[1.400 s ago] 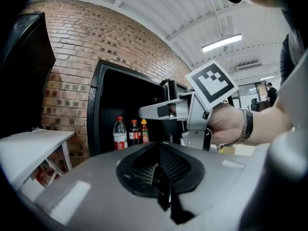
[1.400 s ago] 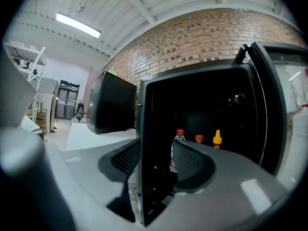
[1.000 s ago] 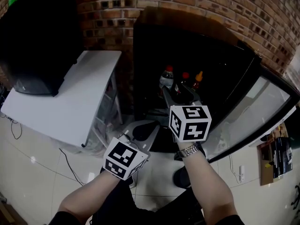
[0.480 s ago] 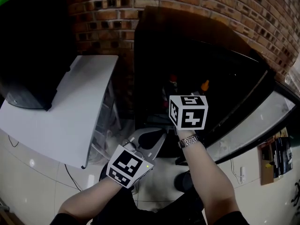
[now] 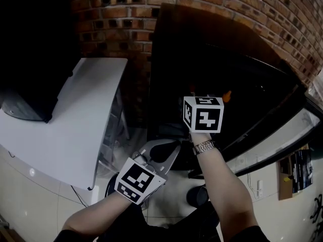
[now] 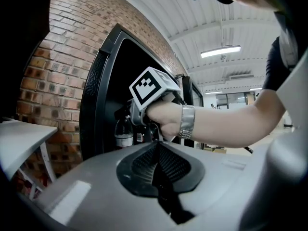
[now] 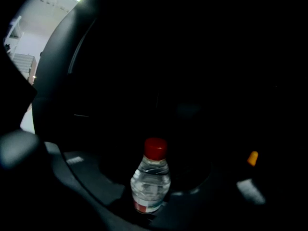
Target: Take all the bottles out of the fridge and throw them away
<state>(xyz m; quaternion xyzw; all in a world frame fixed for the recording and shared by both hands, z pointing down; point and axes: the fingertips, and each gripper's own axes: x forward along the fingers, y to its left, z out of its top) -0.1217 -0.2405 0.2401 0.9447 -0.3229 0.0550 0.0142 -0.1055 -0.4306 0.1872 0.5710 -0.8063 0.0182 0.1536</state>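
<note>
The right gripper's (image 7: 147,214) jaws, just closing round the clear red-capped plastic bottle (image 7: 150,182), ought to clamp its body squarely; the left gripper's (image 6: 155,148) met, empty.

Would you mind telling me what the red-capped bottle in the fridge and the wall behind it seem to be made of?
Red-capped bottle: probably clear, glossy plastic; you see through it and its ribbed shoulder catches highlights, though glass is possible. Wall: matte, rough brick; reddish-brown blocks with pale mortar lines.
</note>
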